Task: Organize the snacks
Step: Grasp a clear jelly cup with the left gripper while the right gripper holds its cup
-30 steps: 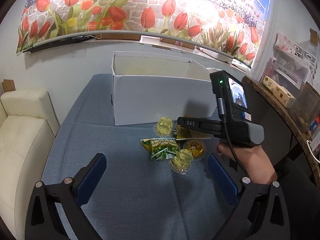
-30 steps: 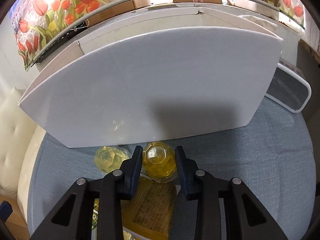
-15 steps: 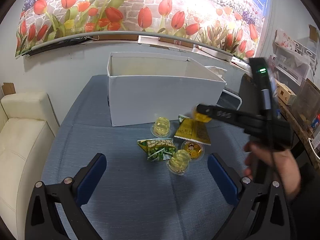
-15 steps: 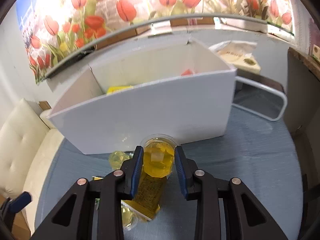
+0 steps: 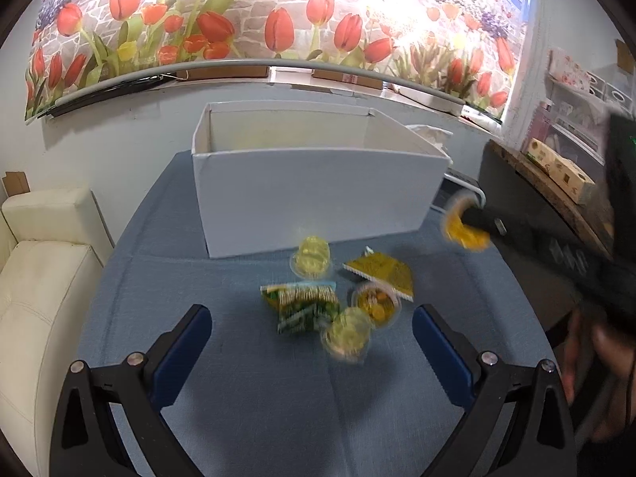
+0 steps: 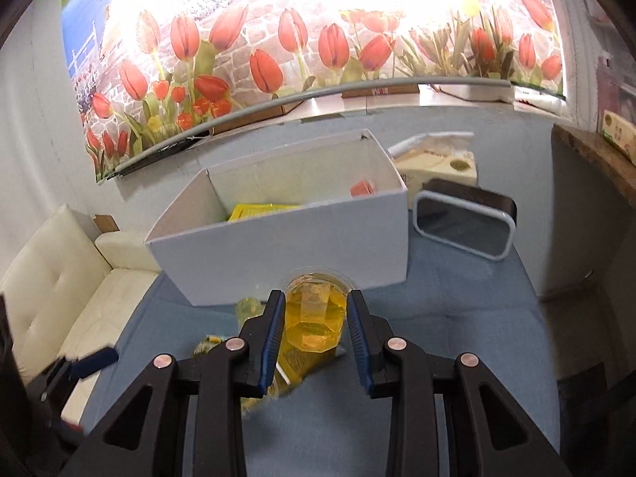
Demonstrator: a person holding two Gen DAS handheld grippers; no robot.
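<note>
My right gripper (image 6: 316, 306) is shut on an orange jelly cup (image 6: 316, 318) and holds it in the air in front of the white box (image 6: 278, 246). In the left wrist view the same cup (image 5: 465, 226) hangs right of the box (image 5: 318, 194). The box holds a yellow packet (image 6: 258, 211) and a red item (image 6: 361, 188). On the blue cloth lie a pale jelly cup (image 5: 311, 257), a yellow packet (image 5: 381, 274), a green pea packet (image 5: 304, 308), an orange jelly cup (image 5: 375, 301) and another pale cup (image 5: 347, 336). My left gripper (image 5: 310, 332) is open and empty above the cloth.
A cream sofa (image 5: 35, 278) stands left of the table. A grey-rimmed dark device (image 6: 463, 224) and a cream bag (image 6: 437, 163) sit right of the box. A wooden counter (image 5: 548, 190) runs along the right. The tulip wall is behind.
My right gripper has lifted the orange jelly cup off the cloth and drawn up and back from the box. The left gripper has stayed open.
</note>
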